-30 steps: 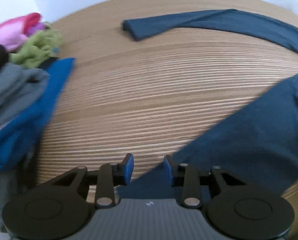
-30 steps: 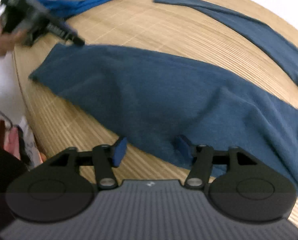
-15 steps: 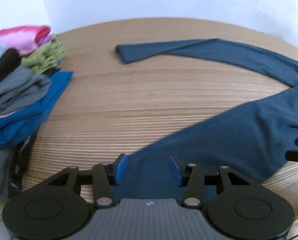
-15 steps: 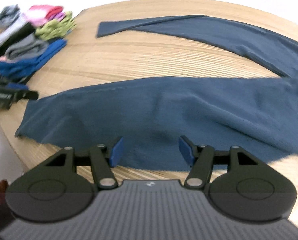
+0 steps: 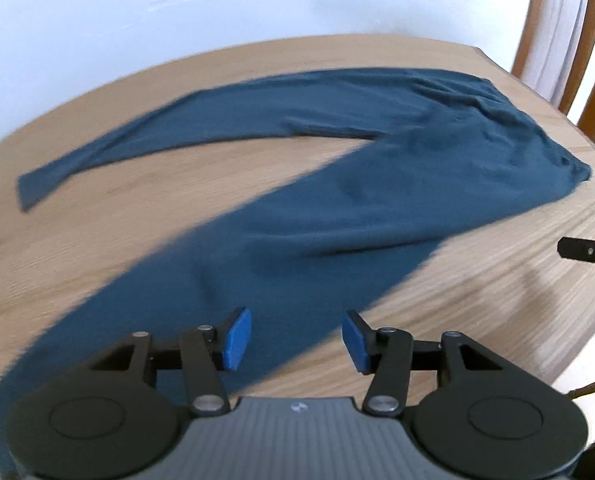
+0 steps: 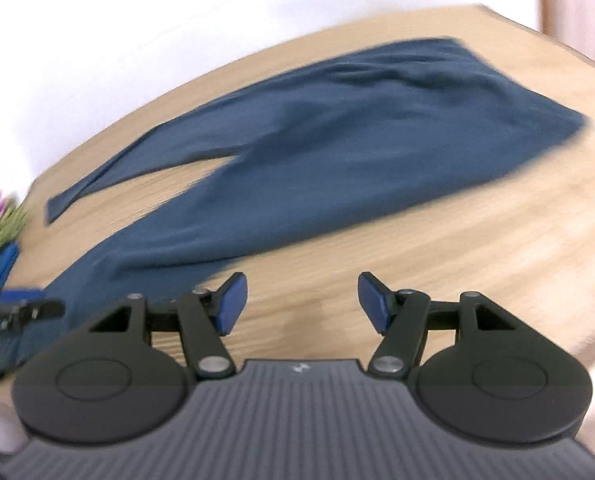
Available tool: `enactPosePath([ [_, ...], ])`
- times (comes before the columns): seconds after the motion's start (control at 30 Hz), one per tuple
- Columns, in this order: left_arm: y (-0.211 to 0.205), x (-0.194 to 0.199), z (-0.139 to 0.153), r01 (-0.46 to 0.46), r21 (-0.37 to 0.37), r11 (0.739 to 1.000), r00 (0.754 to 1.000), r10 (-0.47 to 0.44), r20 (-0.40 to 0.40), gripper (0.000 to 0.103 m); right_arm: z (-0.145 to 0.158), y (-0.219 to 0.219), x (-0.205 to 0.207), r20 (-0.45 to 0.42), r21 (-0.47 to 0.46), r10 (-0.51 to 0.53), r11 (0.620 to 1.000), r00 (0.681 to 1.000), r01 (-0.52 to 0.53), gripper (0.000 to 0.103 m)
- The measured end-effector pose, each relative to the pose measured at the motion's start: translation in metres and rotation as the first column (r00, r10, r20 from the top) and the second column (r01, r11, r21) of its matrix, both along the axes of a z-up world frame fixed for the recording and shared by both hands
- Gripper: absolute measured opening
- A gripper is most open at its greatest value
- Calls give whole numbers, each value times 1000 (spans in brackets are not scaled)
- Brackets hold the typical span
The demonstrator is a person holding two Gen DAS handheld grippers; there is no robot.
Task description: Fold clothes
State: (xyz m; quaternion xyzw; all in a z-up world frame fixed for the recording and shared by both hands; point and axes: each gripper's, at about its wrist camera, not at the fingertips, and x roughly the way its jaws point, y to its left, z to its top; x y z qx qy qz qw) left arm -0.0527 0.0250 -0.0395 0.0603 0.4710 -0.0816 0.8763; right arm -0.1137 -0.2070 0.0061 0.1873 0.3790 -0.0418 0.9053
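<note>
Left gripper: while its blue-padded jaws have just been opening, the left gripper [image 5: 295, 338] hangs empty over the near leg.
Right gripper: the right gripper [image 6: 301, 304] stands wide over bare wood.
Garment: dark blue knit trousers [image 5: 337, 208] lie spread on the round wooden table [image 5: 97, 232].
Advice: pinch cuff and waistband together, lifting evenly.

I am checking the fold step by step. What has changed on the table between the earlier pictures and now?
Both views have swung from the leg ends toward the waist of the dark blue trousers. The left gripper has just been opening, its jaws apart above the near leg, gripping nothing. The right gripper stays open over bare table. The trousers still lie spread out, legs apart.
</note>
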Motion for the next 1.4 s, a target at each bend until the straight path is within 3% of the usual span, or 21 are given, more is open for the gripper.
enactPosePath([
  [0.2,-67,-3,-16,3,43,999,999,-1,-51,53,-5,-96,-15,-10,-32,-168,985,986,167,64],
  [0.33,-70,10,-24,4,82,997,999,-1,-47,53,-15,-146,-4,-12,76,-234,969,972,235,66],
  [0.4,-69,21,-30,20,89,996,999,-16,-51,53,-23,-157,4,-24,166,-260,951,965,261,66],
  [0.53,-76,40,-45,90,75,993,993,-84,-78,54,-35,-153,32,-63,243,-191,949,980,200,66],
  [0.63,-85,51,-58,127,69,989,986,-119,-113,60,-34,-149,47,-50,190,-176,965,983,182,65],
  [0.7,-88,55,-62,129,82,988,989,-121,-90,71,-32,-153,51,-31,163,-206,964,978,208,65],
  [0.77,-84,62,-62,105,55,993,990,-99,-100,71,-33,-167,52,-23,149,-268,952,963,269,65],
  [0.83,-77,69,-63,73,14,997,991,-71,-110,66,-35,-185,55,-30,146,-327,933,945,328,65],
  [0.87,-76,71,-63,60,11,998,993,-59,-98,56,-35,-197,57,-28,144,-359,922,933,359,65],
  [0.9,-76,74,-62,50,7,999,994,-49,-96,38,-37,-206,61,-23,142,-381,914,924,381,65],
  [0.97,-77,80,-60,19,-4,1000,994,-19,-107,18,-40,-226,69,-12,136,-424,896,905,422,67],
  [1.07,-77,87,-58,-16,-19,1000,990,14,-138,9,-56,-245,94,-40,167,-416,894,909,416,71],
  [1.1,-76,88,-56,-22,-28,999,988,18,-156,8,-59,-245,101,17,151,-401,907,916,394,71],
  [1.13,-75,86,-54,-21,-38,999,984,14,-175,8,-60,-245,108,29,132,-380,918,925,373,66],
  [1.2,-73,82,-48,-20,-60,998,977,7,-213,7,-57,-245,123,36,132,-357,927,933,350,9],
  [1.3,-72,72,-40,9,-98,995,959,-36,-283,4,-28,-253,127,122,214,-372,915,920,342,9],
  [1.4,-78,51,-37,91,-92,992,928,-118,-352,4,26,-258,113,211,207,-374,920,903,332,9],
])
